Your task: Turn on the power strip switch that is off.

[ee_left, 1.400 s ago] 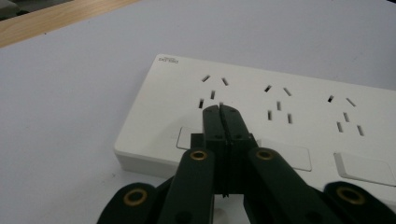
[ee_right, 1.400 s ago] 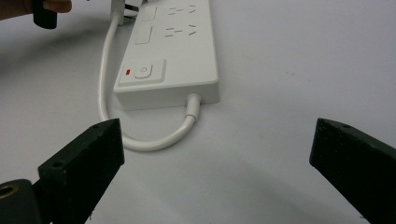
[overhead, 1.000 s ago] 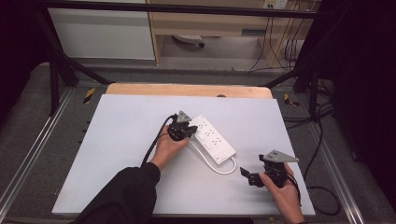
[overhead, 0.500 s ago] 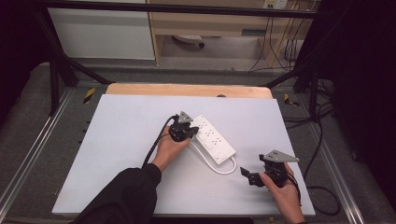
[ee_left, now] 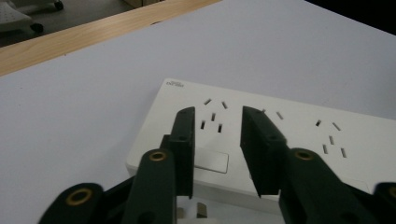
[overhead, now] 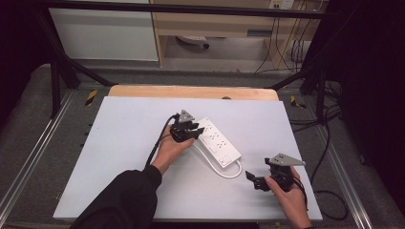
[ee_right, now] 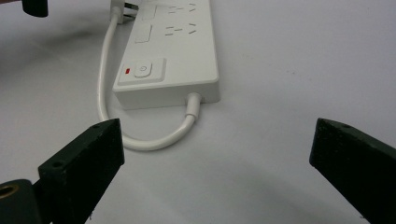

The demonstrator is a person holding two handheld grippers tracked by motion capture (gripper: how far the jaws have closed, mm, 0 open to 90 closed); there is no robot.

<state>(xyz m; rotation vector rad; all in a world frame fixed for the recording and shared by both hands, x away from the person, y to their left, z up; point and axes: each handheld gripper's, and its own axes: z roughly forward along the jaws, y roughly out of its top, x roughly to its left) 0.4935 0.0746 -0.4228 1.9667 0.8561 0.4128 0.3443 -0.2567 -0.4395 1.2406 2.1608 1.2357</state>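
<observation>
Near the middle of the white surface (overhead: 119,157) lay a white power strip (overhead: 218,143), set on a slant, its cord (overhead: 224,169) looping from the near end back along its left side. The left gripper (overhead: 190,130) hovered over the strip's far end, fingers (ee_left: 184,140) narrowed with a small gap and nothing between them; below them a plug (ee_left: 198,211) was cut off by the frame edge, so its seating was hard to make out. The right gripper (overhead: 255,181) sat apart from the strip near the surface's front right corner, fingers (ee_right: 84,158) spread wide and empty. Bare surface stretched broadly to the left and behind the strip, up to a wooden edge (overhead: 191,91). A dark sleeve (overhead: 124,200) hid part of the front edge.
</observation>
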